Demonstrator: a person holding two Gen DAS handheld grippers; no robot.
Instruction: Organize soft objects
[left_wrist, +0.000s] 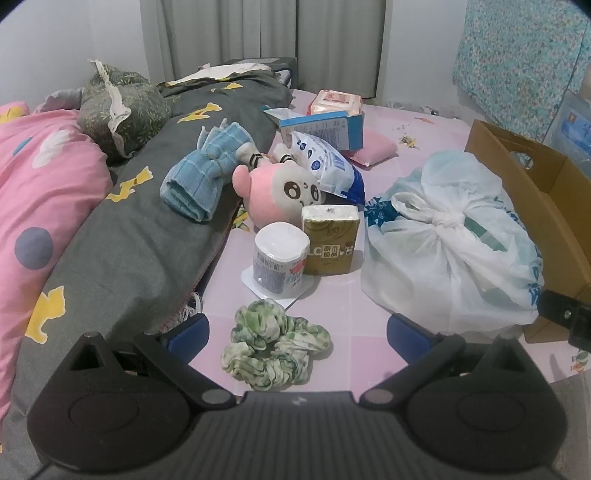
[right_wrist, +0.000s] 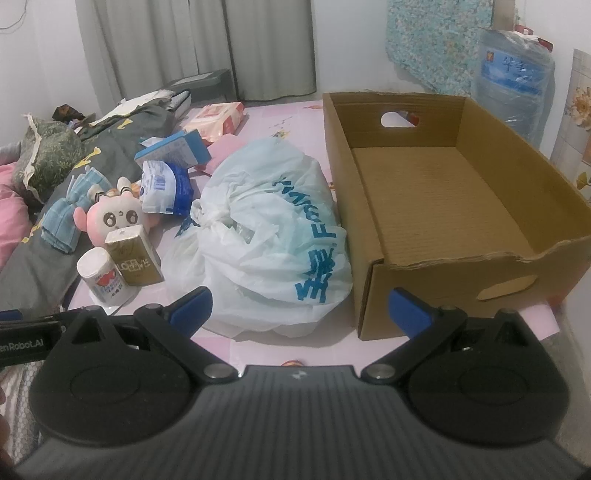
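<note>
Step in hand, by my read: pick up the green scrunchie (left_wrist: 276, 345) w/ my left claw (left_wrist: 297, 332) and move it to the cardboard box (right_wrist: 373, 206). Left claw is released, jaws spread wide, nothing in them; scrunchie lies on the pink bed sheet (left_wrist: 332, 291) between the two blue fingertips (left_wrist: 188, 330), just ahead of the claw body.

Procedure:
- Lower straight down, pads either side of the bunched fabric
- Close on the thickest fold, not a loose frill; soft cloth will likely slip if only an edge is pinched
- Lift clear of the toilet roll (left_wrist: 280, 256) just beyond it

Right claw (right_wrist: 299, 312) also released, holding nothing, facing the tied plastic bag (right_wrist: 266, 236); box beside the bag is empty inside.

Scrunchie: ruffled ring, green/white mottled, crumpled, lying flat
</note>
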